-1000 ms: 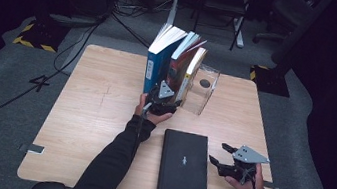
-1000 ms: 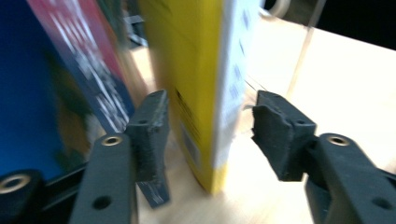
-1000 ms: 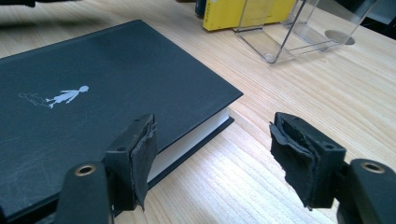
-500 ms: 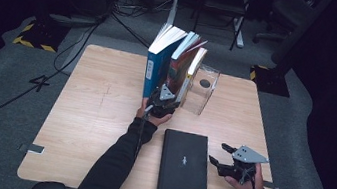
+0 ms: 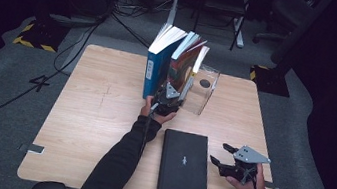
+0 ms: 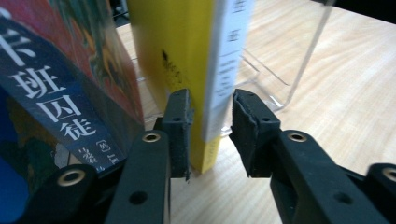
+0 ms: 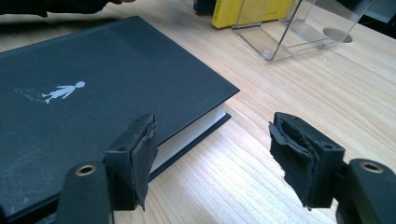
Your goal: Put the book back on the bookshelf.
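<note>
**Here: yellow book between left jaws**

Table (image 5: 93, 113) first. Black book (image 5: 185, 163) flat near front edge. Yellow book (image 6: 196, 70) upright toward back edge, against clear stand (image 5: 203, 89). Left gripper (image 6: 210, 133) straddles its spine, jaws just reopening, one pad touching, other clear. Right gripper (image 7: 212, 154) wide, empty, beside black book.

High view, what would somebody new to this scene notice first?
First, the row of upright leaning paperback books at the far middle of the light wooden table, propped against a clear plastic bookend. The left hand-held gripper reaches the thin yellow-spined book, its jaws either side of the spine, having just closed and reopened a little. Nearer, a flat black hardcover book lies beside the open right hand-held gripper.
</note>
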